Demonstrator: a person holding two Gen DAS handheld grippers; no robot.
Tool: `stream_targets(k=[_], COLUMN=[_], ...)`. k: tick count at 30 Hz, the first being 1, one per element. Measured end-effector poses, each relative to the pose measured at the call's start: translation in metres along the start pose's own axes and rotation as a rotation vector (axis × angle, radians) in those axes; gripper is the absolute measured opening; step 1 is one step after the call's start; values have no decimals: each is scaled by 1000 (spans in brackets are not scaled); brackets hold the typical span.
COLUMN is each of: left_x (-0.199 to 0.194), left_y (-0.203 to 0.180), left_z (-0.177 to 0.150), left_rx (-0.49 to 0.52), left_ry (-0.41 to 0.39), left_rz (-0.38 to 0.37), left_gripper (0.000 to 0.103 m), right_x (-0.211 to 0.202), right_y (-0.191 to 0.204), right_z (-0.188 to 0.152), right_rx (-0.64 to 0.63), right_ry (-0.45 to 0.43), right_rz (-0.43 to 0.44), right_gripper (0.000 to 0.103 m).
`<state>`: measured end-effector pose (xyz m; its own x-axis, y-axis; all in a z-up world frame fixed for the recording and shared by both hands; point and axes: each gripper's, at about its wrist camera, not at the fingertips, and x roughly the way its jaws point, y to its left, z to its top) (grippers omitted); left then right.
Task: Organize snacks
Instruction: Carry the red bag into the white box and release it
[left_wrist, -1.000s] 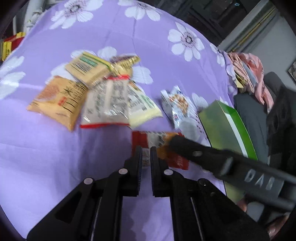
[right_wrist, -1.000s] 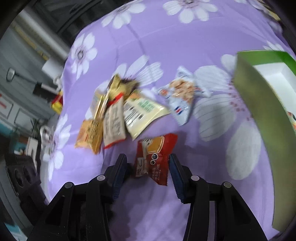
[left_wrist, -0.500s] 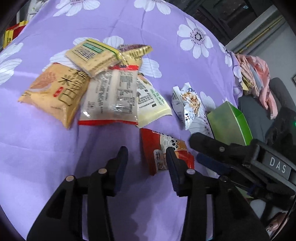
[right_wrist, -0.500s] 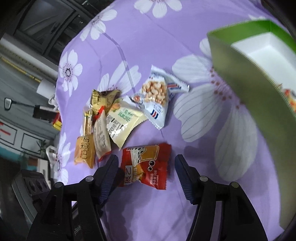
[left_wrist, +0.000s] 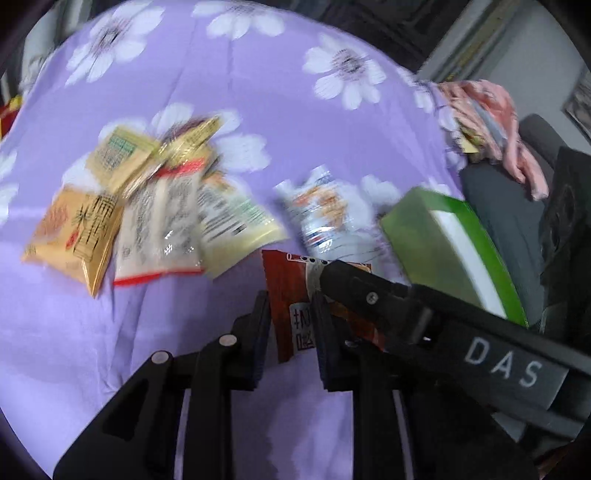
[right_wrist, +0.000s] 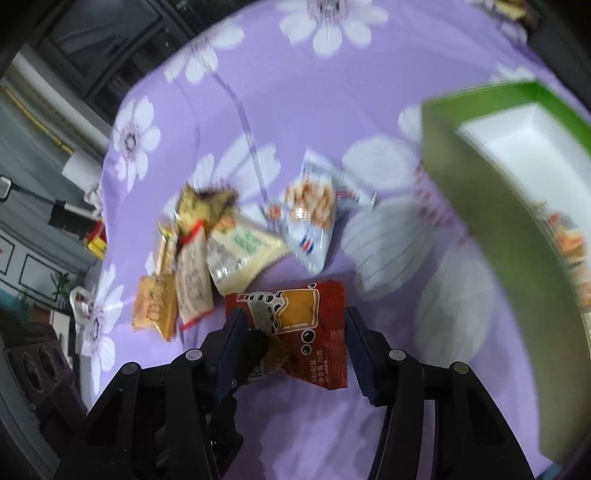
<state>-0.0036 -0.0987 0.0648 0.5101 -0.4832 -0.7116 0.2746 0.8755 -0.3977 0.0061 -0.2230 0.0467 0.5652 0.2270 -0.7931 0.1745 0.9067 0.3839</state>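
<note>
A red snack packet (left_wrist: 291, 288) (right_wrist: 314, 332) lies on the purple flowered cloth (left_wrist: 258, 110), and both grippers are at it. My left gripper (left_wrist: 291, 301) is closing, and its pads press one crumpled end of the packet. One of its fingers (right_wrist: 255, 345) shows at the packet's lower left corner. My right gripper (right_wrist: 294, 314) straddles the packet's width with its jaws closing, and I see no firm pinch. One of its fingers (left_wrist: 351, 284) reaches in from the right. The open green box (left_wrist: 436, 243) (right_wrist: 461, 177) stands to the right, with a snack (right_wrist: 569, 240) inside.
A white-and-blue nut packet (left_wrist: 317, 210) (right_wrist: 314, 218) lies just beyond the red one. Several yellow, orange and white packets are piled up (left_wrist: 155, 221) (right_wrist: 192, 266) to the left. Pink cloth (left_wrist: 491, 114) is draped on a dark chair (left_wrist: 509, 221) past the table's right edge.
The left gripper was shut a second ago, then opened, moved up to the red packet and narrowed onto its end. The right jaws widened around the packet, then drew in again.
</note>
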Motion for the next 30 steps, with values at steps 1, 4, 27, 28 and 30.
stream_targets(k=[1, 4, 27, 28, 30], left_x=[-4, -12, 43, 46, 52], left_y=[-9, -36, -168, -170, -174], left_z=[3, 7, 6, 5, 4], left_rx=[19, 86, 404, 406, 411], left_ry=[-17, -60, 22, 31, 48], left_rz=[-9, -30, -212, -215, -218], left_gripper=[20, 20, 16, 16, 15], right_x=[-10, -42, -123, -122, -121], right_y=[-1, -10, -148, -151, -159], right_z=[1, 4, -1, -1, -2], right_rx=[-6, 2, 367, 377, 403], right_ry=[-35, -143, -398, -396, -390], right_rz=[-6, -8, -111, -120, -131], right_gripper=[56, 56, 43, 43, 43])
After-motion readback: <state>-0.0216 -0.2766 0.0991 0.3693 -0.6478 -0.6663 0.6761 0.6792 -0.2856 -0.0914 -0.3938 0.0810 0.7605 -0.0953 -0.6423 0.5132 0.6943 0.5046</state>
